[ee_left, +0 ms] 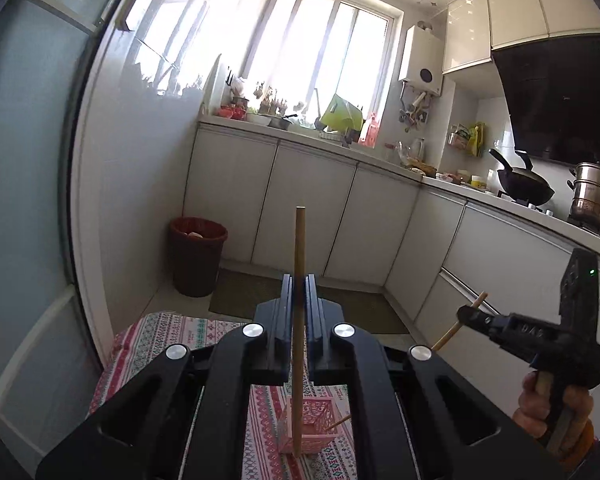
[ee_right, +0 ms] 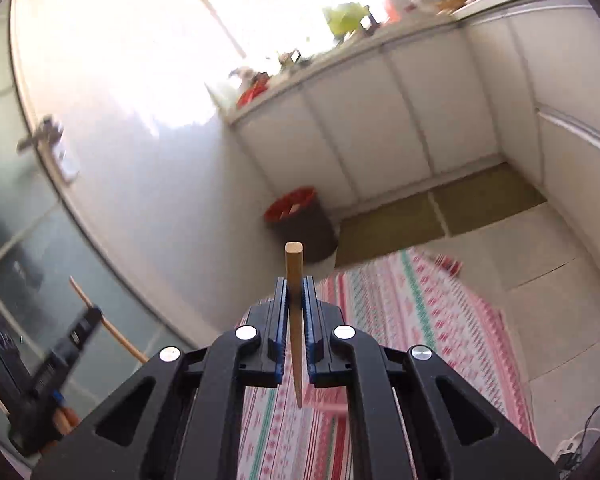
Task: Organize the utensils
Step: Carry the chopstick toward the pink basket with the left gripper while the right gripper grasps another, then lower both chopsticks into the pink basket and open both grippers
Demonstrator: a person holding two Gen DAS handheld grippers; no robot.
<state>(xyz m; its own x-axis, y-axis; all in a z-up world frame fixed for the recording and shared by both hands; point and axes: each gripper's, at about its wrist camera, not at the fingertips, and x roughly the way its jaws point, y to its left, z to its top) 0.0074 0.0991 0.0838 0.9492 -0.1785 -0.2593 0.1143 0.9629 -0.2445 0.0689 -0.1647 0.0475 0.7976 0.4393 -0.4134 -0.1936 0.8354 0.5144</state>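
Fingers point(ee_left: 314, 304) of the left gripper point(ee_left: 299, 300) are pinching a long round wooden chopstick point(ee_left: 299, 320), holding it upright between the blue pads. Its lower end is dipping into a small pink plastic lattice basket point(ee_left: 318, 424) that is sitting directly below the fingers on a red, white and green patterned cloth over the worktop point(ee_left: 160, 344). Another thin wooden stick point(ee_left: 338, 423) is lying in the basket, leaning out over its right rim.

Fingers point(ee_right: 312, 312) of the right gripper point(ee_right: 295, 304) are clamping a second tapered wooden chopstick point(ee_right: 295, 320), blunt end up and pointed end down, above the same patterned cloth. Just below that tip a blurred pink shape is showing, too smeared to tell what it is. Seen from the left wrist camera, the right gripper is hanging off to the right of the left fingers, well apart from the basket.

Beyond the left fingers, a dark brown waste bin with a red liner point(ee_left: 197, 256) is standing on the floor against the white cabinets, holding some pale rubbish.
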